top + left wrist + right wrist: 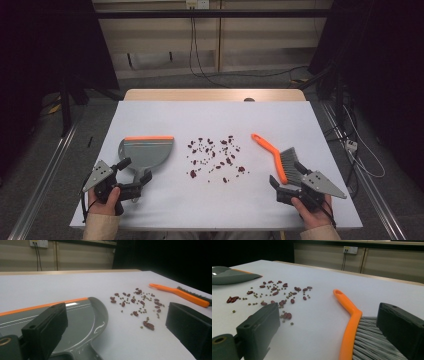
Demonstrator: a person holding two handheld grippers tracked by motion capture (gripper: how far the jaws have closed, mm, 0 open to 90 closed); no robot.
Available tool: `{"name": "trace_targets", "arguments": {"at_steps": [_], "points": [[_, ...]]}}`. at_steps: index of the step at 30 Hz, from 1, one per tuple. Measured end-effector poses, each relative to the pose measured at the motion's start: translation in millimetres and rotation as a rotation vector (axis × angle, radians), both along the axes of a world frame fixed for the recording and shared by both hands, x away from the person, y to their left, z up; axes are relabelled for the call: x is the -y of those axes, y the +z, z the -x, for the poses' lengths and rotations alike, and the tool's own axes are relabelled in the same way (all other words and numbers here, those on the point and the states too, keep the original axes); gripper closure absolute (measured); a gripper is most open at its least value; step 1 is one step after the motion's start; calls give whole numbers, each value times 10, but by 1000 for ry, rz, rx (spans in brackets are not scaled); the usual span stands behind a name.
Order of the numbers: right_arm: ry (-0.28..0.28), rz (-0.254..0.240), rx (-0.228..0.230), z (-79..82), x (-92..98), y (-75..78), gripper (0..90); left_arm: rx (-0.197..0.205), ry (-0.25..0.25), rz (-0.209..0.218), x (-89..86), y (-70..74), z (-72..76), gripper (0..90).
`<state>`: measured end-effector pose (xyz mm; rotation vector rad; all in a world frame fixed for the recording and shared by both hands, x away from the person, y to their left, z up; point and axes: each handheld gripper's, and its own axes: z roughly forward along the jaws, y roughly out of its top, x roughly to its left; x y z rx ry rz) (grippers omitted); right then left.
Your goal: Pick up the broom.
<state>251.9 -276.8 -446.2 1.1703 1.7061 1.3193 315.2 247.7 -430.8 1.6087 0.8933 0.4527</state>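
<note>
The left gripper (134, 176) has its jaws spread wide, one on each side of the handle end of the dustpan (145, 152), with nothing pinched between them. The right gripper (287, 175) is just as wide, its jaws straddling the bristle end of the brush (280, 159) without pressing on it.

Taking the beans (215, 156) as the landmark: they lie scattered in a loose patch in the middle of the table (210, 112), a mix of red ones and small green ones. The dustpan lies flat just left of them, orange lip away from the person. The brush lies to their right, orange handle pointing away.

As I judge it, the sweeping has not begun: neither tool is gripped, no beans are in the pan. Gripping both tools, sweeping and collecting all remain.
</note>
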Motion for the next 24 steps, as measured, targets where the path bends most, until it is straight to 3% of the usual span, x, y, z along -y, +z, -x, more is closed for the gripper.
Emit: {"name": "trace_targets", "arguments": {"at_steps": [17,24], "points": [[9,5,-4,-38,4,16,44,3,-9,2,13,7,-7,36],[16,13,-12,-185,6,77,41,5,-4,6,-3,11,-14,37]]}}
